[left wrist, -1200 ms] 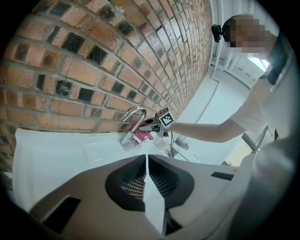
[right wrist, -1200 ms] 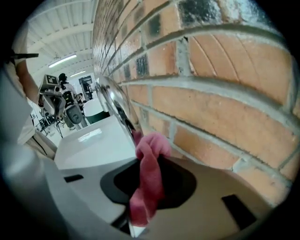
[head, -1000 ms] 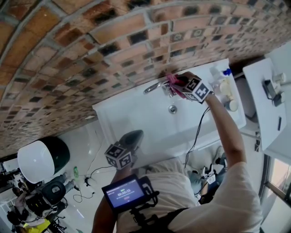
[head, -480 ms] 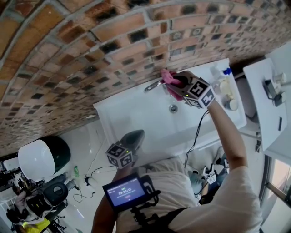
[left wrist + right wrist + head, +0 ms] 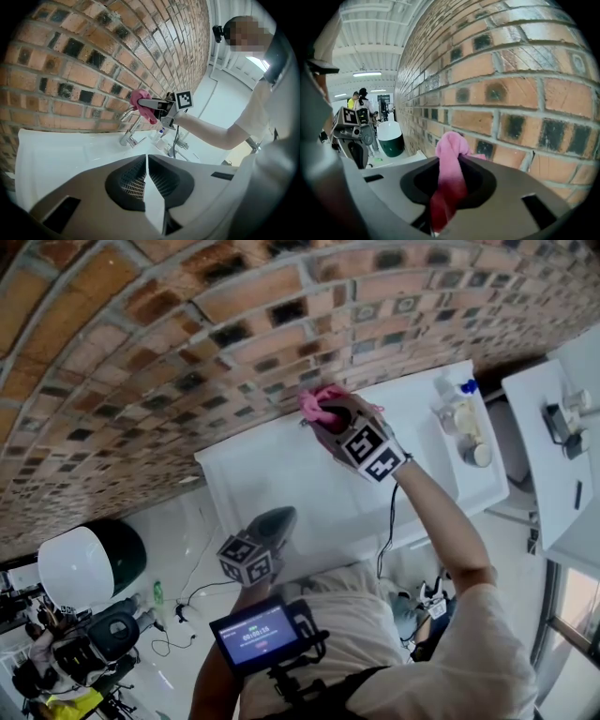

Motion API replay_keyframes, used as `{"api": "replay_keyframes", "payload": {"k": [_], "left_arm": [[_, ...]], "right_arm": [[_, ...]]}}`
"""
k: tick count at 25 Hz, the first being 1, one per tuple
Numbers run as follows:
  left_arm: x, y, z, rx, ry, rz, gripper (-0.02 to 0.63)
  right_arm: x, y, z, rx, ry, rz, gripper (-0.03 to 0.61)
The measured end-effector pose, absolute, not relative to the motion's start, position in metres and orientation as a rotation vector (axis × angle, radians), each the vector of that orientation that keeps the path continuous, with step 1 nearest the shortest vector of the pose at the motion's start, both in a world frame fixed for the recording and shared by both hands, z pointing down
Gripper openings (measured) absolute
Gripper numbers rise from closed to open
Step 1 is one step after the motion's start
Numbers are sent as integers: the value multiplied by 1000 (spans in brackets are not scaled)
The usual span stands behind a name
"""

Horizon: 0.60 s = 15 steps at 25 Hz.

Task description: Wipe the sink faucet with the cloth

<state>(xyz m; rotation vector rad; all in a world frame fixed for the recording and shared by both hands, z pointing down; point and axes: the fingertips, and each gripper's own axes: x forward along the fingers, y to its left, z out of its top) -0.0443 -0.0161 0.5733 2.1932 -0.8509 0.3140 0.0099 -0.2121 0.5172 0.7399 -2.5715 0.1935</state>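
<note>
The right gripper is clamped tight on a pink cloth. The fabric bunches up out of the closed jaws, with a rounded wad at the front. Over the last second this gripper has travelled left along the back edge of the sink, from the faucet's base end out toward the spout tip, and the wad went with it. From the left gripper view the cloth now sits over the top of the chrome faucet, at the arch of the spout. Whether it presses on the metal cannot be told. I judge that one wiping pass along the spout is about finished. The lever and the base below are probably still to be done.

The left gripper hangs low at the sink's near edge, jaws together on nothing, well apart from the work.

Room is tight on one side only. The brick wall stands right behind the faucet and fills the view ahead of the cloth, so any push further back meets brick. Toward the person the white basin lies open, as does the back edge to the left. The bottles crowd the sink's right end, now well apart from the gripper. Its cable trails over the near rim.
</note>
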Motion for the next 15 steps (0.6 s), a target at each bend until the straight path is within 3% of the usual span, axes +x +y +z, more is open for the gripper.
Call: {"api": "replay_keyframes", "payload": {"k": [7, 15], "left_arm": [[-54, -16, 568, 2189, -880, 299, -3], [-72, -12, 569, 2165, -914, 271, -3]], "right_arm": [[-25, -203, 534, 808, -2434, 4, 92], [-51, -187, 566, 838, -2334, 43, 92]]}}
